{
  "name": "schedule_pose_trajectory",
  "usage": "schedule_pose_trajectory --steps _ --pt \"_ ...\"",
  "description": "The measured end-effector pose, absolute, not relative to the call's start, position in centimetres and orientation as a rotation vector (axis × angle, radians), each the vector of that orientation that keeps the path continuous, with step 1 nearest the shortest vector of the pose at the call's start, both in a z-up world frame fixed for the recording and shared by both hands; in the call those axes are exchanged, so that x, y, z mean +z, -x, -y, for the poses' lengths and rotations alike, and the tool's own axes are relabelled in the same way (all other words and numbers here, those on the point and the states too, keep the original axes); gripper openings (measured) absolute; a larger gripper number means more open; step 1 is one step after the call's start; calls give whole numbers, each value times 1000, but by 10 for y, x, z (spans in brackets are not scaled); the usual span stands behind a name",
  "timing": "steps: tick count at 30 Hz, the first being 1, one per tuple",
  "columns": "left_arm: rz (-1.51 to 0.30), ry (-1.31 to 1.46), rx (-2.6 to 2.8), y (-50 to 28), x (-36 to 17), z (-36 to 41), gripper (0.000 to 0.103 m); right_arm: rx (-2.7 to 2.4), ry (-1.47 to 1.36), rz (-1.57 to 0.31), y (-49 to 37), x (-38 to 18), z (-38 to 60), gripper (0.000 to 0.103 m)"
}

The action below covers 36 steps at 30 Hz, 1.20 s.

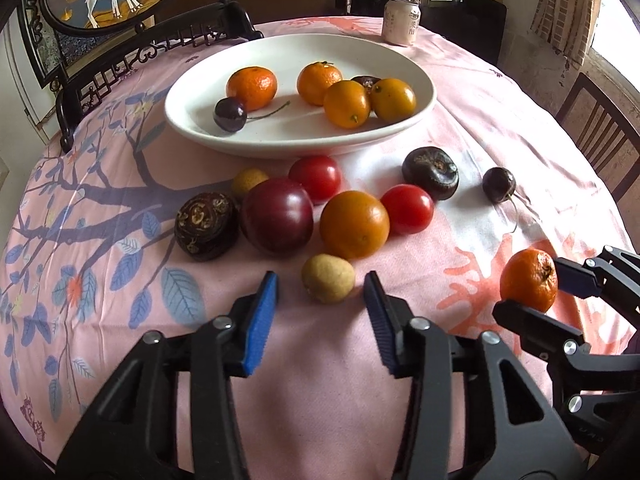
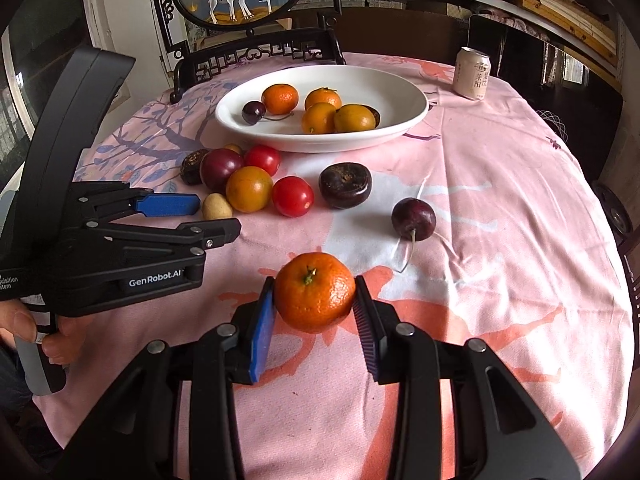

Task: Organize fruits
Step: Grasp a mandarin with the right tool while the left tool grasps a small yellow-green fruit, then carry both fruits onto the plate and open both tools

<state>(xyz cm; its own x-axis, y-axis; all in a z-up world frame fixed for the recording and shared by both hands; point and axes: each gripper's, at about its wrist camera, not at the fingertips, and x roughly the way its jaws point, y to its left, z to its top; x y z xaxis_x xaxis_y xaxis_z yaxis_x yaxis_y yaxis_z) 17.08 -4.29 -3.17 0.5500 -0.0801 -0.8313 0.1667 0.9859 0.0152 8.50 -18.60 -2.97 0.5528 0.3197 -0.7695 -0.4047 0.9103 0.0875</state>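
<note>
Right wrist view: the table, covered by a pink floral tablecloth (image 2: pixel 500 208), carries all items. At its far side stands a white oval plate (image 2: pixel 404 96) holding two mandarins, two smooth oranges, one cherry and a dark fruit that is mostly hidden behind the oranges. A drink can (image 2: pixel 473 74) stands upright, well to the right of the plate and apart from it.

Between the plate and the grippers lies a loose cluster on the cloth — a plum (image 1: pixel 277 216), an orange (image 1: pixel 354 224), two cherry tomatoes (image 1: pixel 407 209), two dark water chestnuts (one at each end of the cluster) and a small tan longan (image 1: pixel 328 284). A single cherry (image 2: pixel 413 218) lies apart to the right, stem toward the camera.

The right gripper (image 2: pixel 314 300) pinches a mandarin (image 2: pixel 314 291) — both pads touch its sides, stem end up. Whether the mandarin is clear of the cloth cannot be told.

The left gripper (image 1: pixel 320 292) is spread wide, with the longan just ahead of the gap between its fingers and touching neither finger.
</note>
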Motion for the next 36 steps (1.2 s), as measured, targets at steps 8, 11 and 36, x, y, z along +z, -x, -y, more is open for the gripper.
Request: schedule_pose_trajectory --steps 8,11,36 --pt "-956 -103 -171 -155 -20 34 26 439 85 -877 -85 -25 189 38" --pt "-932 -101 -183 -148 -5 28 26 443 78 -860 -86 -16 190 38" --pt "-912 -30 -141 -271 24 12 26 527 168 -776 -194 10 125 38"
